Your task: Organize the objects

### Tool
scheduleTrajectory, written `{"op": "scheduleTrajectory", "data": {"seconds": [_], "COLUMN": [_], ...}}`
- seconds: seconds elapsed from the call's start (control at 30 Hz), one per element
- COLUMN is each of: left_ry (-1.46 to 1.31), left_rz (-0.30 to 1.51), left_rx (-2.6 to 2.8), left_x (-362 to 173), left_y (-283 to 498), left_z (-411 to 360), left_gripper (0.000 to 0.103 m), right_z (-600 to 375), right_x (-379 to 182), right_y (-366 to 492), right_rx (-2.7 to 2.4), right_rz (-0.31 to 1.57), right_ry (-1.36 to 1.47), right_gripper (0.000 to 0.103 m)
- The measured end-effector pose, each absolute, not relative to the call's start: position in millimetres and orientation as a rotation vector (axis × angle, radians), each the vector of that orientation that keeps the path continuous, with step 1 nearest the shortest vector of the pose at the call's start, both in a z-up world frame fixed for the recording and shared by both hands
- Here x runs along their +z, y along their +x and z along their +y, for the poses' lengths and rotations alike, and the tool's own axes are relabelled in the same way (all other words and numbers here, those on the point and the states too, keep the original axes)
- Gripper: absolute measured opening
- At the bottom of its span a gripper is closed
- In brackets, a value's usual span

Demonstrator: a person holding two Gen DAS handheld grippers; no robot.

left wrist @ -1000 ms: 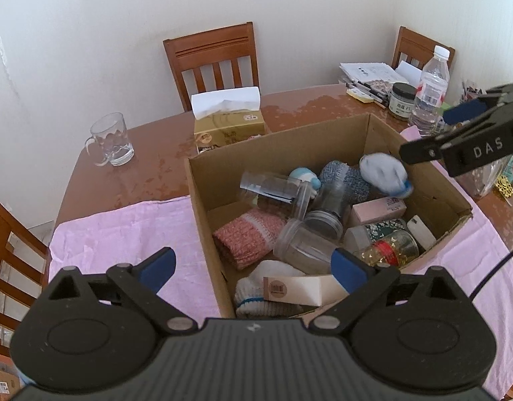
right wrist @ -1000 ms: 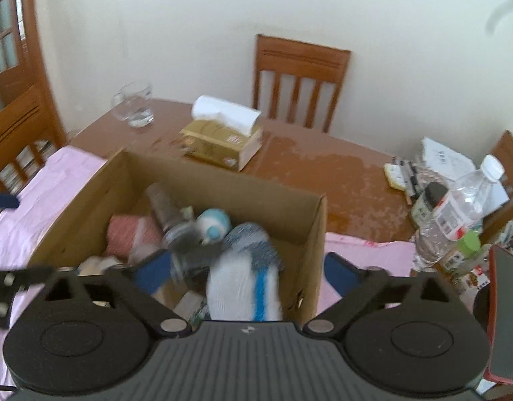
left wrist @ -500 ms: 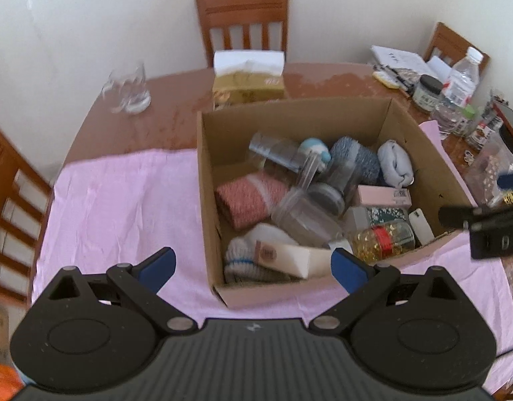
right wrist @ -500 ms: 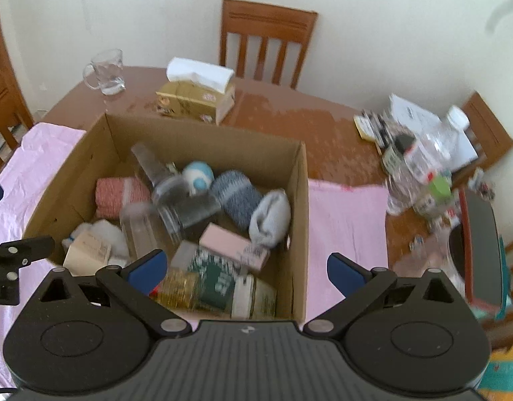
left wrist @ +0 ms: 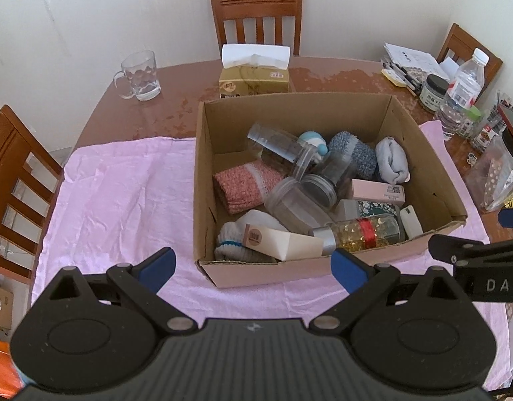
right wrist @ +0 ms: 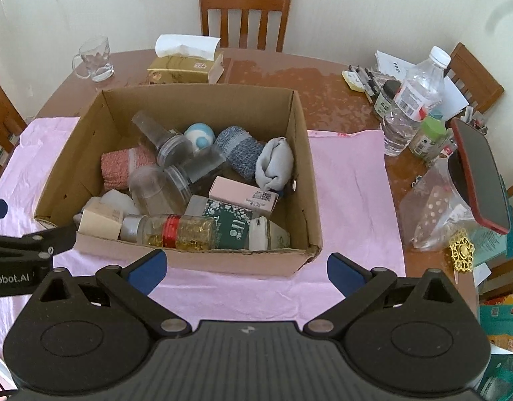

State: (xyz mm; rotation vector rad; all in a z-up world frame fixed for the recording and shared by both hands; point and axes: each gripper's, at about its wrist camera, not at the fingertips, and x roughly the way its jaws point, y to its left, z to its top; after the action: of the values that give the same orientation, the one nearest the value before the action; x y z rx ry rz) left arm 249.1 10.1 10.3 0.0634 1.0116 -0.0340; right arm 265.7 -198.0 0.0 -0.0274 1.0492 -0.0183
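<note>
An open cardboard box (left wrist: 203, 183) (right wrist: 303, 173) sits on a pink cloth (left wrist: 122, 193). It holds several things. A pale grey rolled sock (left wrist: 391, 163) (right wrist: 274, 163) lies at its far right, beside a blue-grey sock (left wrist: 353, 150). A pink knitted piece (left wrist: 246, 187), clear jars (left wrist: 296, 204), a gold-flake bottle (left wrist: 366, 230) and a pink carton (left wrist: 378, 192) lie there too. My left gripper (left wrist: 252, 267) (right wrist: 35, 220) hangs open and empty before the box's near left corner. My right gripper (right wrist: 245, 270) (left wrist: 467, 232) is open and empty by the near right corner.
Behind the box stand a tissue box (left wrist: 254, 73) and a glass mug (left wrist: 139, 75). At the table's right are a water bottle (left wrist: 463, 83), jars, papers, a plastic bag and a phone (right wrist: 480, 180) on a stand. Wooden chairs (left wrist: 256, 16) ring the table.
A second ago the right gripper held the pale sock over the box. The sock now lies inside at the far right. Both grippers have drawn back to the box's near side.
</note>
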Motion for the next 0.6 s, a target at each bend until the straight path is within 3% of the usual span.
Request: {"op": "scheduleTrajectory", "data": {"seconds": [0.6], "left_ry": [0.083], "left_rz": [1.004], "left_rx": [-0.015], "left_x": [14.1], "left_y": [248.9], "left_z": [3.0], "left_gripper": [0.099], "right_z": [-205.3], "right_x": [3.5], "right_y": [261.9], "right_rx": [-0.004], "right_rz": [1.045], "right_ry": [0.008], "right_gripper": [0.103]}}
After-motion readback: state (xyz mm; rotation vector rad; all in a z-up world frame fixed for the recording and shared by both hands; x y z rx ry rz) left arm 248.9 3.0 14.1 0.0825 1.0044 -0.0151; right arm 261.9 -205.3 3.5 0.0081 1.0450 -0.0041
